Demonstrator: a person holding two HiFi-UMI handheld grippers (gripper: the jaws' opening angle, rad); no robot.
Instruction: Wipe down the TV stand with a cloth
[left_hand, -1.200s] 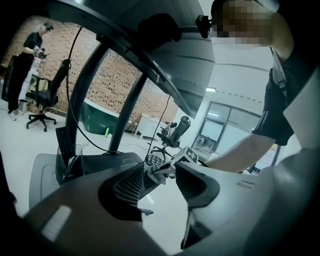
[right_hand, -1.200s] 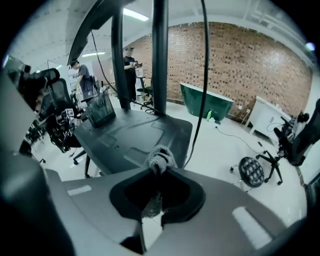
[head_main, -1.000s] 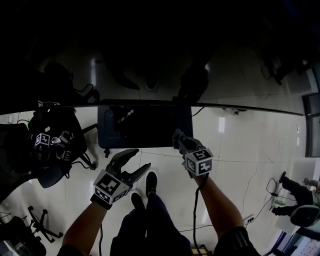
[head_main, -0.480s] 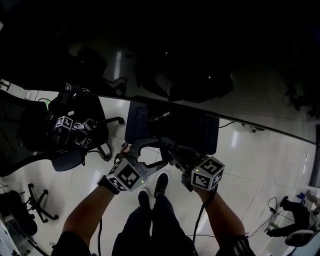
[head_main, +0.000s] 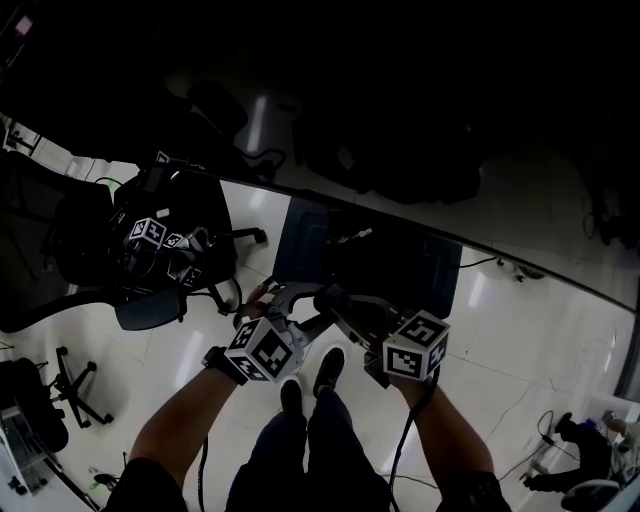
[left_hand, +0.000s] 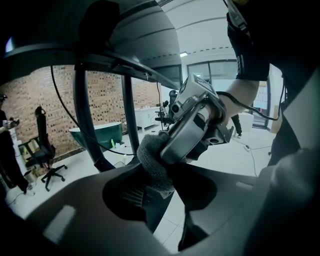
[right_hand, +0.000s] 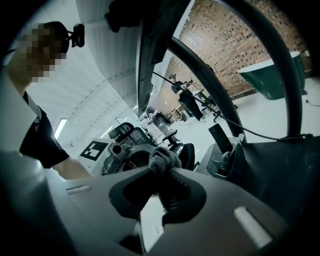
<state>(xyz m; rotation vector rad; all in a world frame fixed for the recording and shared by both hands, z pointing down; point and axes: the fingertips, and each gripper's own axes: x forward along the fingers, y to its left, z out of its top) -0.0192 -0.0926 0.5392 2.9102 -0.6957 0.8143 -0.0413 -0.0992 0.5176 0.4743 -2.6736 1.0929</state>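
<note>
A small grey cloth (left_hand: 152, 162) is wadded up where my two grippers meet, in front of the dark flat base of the TV stand (head_main: 440, 270). My right gripper (right_hand: 162, 172) is shut on the cloth (right_hand: 162, 159), which bulges out past its tips. My left gripper (left_hand: 167, 195) faces it tip to tip. Its jaws have just been closing with the cloth between them, and the wad lies against its ridged pad (left_hand: 131, 192). In the head view the left gripper (head_main: 312, 308) and the right gripper (head_main: 330, 298) touch at the tips above the white floor.
An office chair (head_main: 190, 300) at the left carries spare marker-cube grippers (head_main: 150, 235). The person's shoes (head_main: 325, 368) stand just below the grippers. Black stand tubes (left_hand: 82, 115) rise close ahead. A green tub (left_hand: 97, 134) sits by the brick wall.
The grippers were apart a second ago, the right one up by the stand base. They have come together tip to tip, and the left jaws have narrowed around the cloth.
</note>
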